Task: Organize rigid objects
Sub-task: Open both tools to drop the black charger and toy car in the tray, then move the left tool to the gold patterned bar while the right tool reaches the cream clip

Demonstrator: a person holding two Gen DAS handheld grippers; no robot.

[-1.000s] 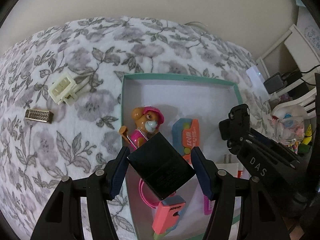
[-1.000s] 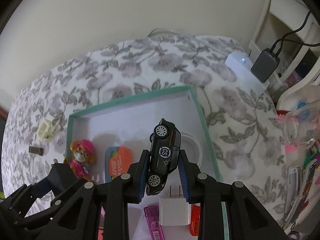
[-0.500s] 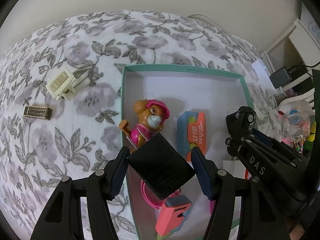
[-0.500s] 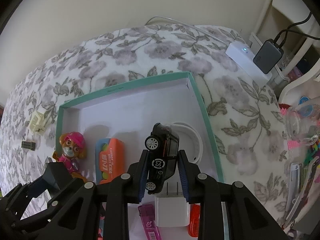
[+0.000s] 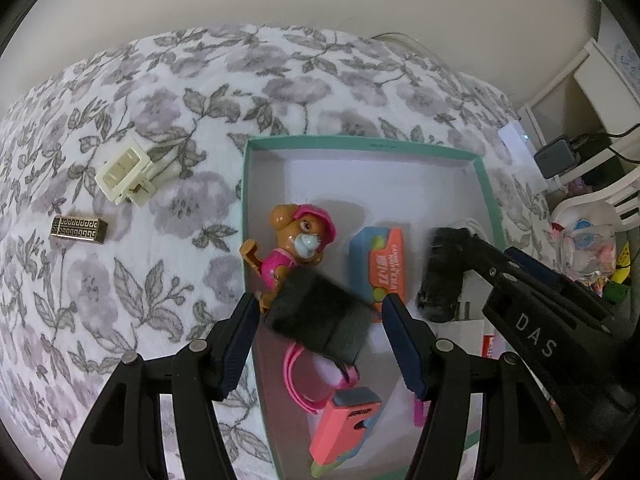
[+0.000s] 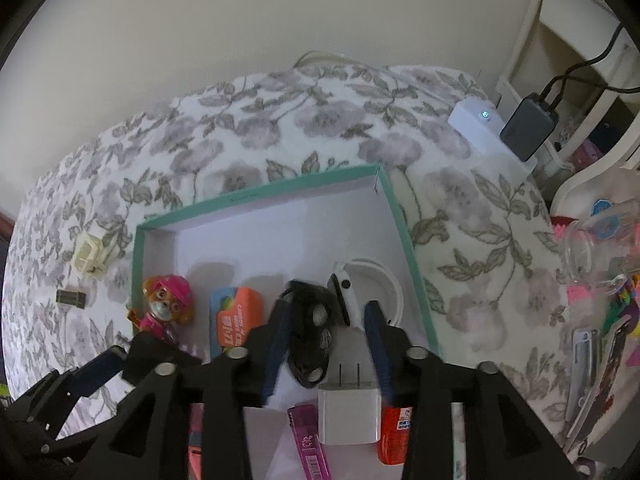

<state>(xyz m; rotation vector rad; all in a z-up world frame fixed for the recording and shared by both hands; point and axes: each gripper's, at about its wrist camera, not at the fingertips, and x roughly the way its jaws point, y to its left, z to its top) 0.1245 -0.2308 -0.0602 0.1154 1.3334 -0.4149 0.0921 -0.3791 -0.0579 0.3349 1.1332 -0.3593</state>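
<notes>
right gripper (image 6: 326, 344): my jaws are opening, toy car (image 6: 310, 332) drops blurred | left gripper (image 5: 316, 338): black box (image 5: 320, 320) slips loose, blurred

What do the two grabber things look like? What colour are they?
Both grabbers are black plastic. The left gripper has two wide arms with triangle-shaped holes, round silver bolts, and dark blue ribbed pads on its fingers. The right gripper is built the same, with the same blue pads. Seen from the left camera, its side bears white letters, "DAS". No hand or sleeve shows.
</notes>
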